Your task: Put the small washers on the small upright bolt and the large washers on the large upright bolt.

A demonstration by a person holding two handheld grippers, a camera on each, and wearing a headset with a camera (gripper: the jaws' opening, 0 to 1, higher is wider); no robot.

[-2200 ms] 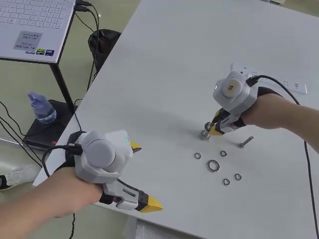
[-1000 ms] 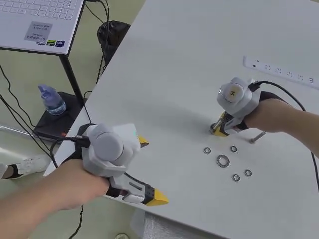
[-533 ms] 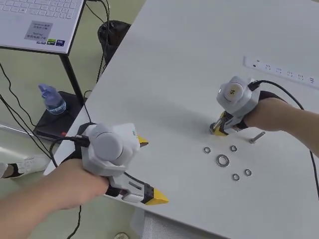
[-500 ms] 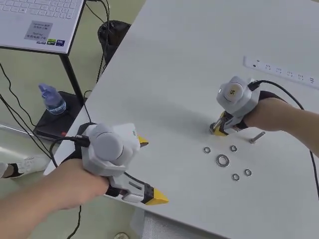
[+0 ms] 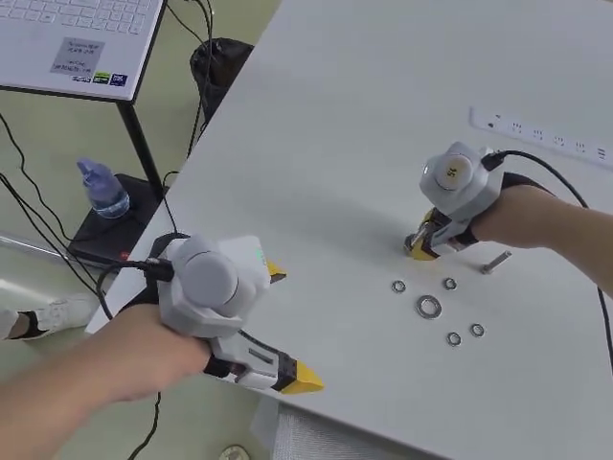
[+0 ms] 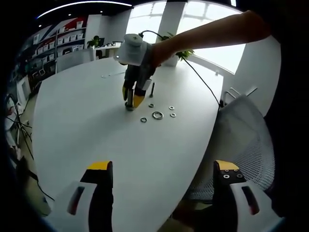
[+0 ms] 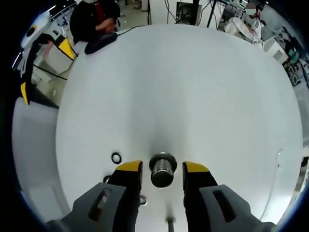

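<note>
The right claw (image 5: 420, 250) stands open, jaws flanking the upright large bolt (image 7: 162, 170) on the bench (image 5: 335, 144). A large washer (image 5: 428, 307), four small washers (image 5: 398, 286) and the toppled small bolt (image 5: 496, 261) lie near the large bolt. The left claw (image 6: 161, 166) gapes well apart from it.

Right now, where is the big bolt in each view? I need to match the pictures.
Head view: bolt right of centre, between the fingers of the right gripper.
Left gripper view: bolt upper centre, at the tips of those fingers.
Right gripper view: bolt bottom centre, between the fingers.
Shared landmark: the yellow fingers flanking it.
</note>
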